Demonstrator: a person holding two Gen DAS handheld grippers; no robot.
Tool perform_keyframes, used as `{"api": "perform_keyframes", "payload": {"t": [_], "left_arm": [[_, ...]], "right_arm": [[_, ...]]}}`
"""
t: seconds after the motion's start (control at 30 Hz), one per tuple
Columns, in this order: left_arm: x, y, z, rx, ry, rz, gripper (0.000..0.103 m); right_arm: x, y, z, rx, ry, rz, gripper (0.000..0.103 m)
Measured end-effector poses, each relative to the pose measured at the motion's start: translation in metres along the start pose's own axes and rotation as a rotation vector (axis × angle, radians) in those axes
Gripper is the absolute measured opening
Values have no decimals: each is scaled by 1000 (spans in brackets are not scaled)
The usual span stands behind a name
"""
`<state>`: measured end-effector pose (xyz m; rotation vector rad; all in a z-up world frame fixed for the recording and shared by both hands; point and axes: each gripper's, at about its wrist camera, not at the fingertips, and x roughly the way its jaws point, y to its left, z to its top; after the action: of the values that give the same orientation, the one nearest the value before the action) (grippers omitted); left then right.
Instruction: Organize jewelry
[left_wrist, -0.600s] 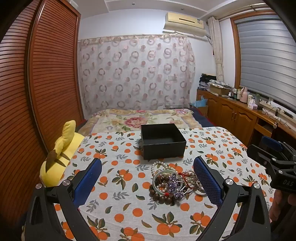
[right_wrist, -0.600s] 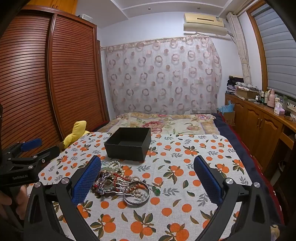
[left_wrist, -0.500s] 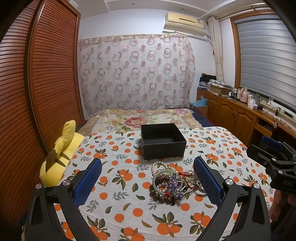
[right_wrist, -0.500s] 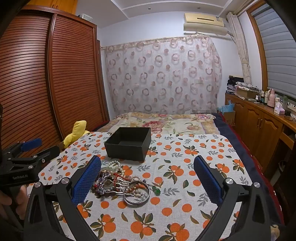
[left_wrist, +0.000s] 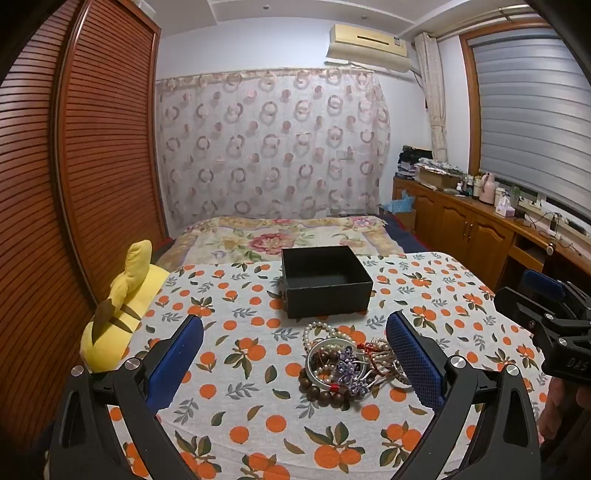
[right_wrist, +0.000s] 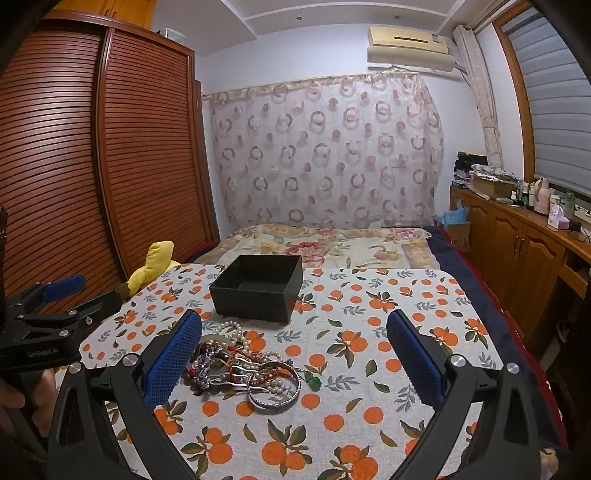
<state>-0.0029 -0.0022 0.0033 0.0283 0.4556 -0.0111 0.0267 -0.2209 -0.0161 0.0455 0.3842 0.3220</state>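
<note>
1. Two grippers hover over the table, each with its blue-padded fingers spread wide and nothing between them: the left gripper (left_wrist: 293, 360) and the right gripper (right_wrist: 293, 360).
2. The jewelry pile (left_wrist: 351, 365) lies on the orange-print tablecloth (left_wrist: 258, 424), a tangle of pearl strands, a brown bead bracelet (left_wrist: 321, 387), a purple flower piece (left_wrist: 349, 371) and red cord. In the left wrist view it sits between the fingers, nearer the right-hand one; no finger touches it.
3. In the right wrist view the same pile (right_wrist: 243, 363) lies just beside the left-hand finger, with a silver bangle (right_wrist: 275, 386) at its near edge and a small green bead (right_wrist: 315, 382) just beside the bangle.
4. Beyond the pile stands a black box (left_wrist: 325, 282), lidless and square. Its floor, as far as it shows, is bare; the near wall hides part of the inside. The pearl strand ends near its front wall, not touching.
5. A yellow plush toy (left_wrist: 118, 310) lies at the table's left edge.
6. Past the table lies a floral bedspread (left_wrist: 288, 240).
</note>
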Motion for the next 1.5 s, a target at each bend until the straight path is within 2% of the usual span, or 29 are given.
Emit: {"api": "perform_keyframes", "payload": {"t": [0.5, 0.77, 0.93, 1.33, 1.5], "left_arm": [[2, -2, 2, -2, 4, -1, 96], [13, 0, -12, -12, 53, -22, 96], [32, 11, -31, -18, 106, -53, 96], [54, 9, -48, -12, 190, -134, 96], [60, 5, -52, -2, 215, -154, 96]], "right_arm": [[2, 0, -1, 0, 3, 3, 101], [12, -2, -10, -25, 38, 19, 101], [23, -8, -20, -37, 75, 31, 99], [52, -9, -44, -68, 198, 91, 86], [73, -2, -52, -119, 276, 129, 84]]}}
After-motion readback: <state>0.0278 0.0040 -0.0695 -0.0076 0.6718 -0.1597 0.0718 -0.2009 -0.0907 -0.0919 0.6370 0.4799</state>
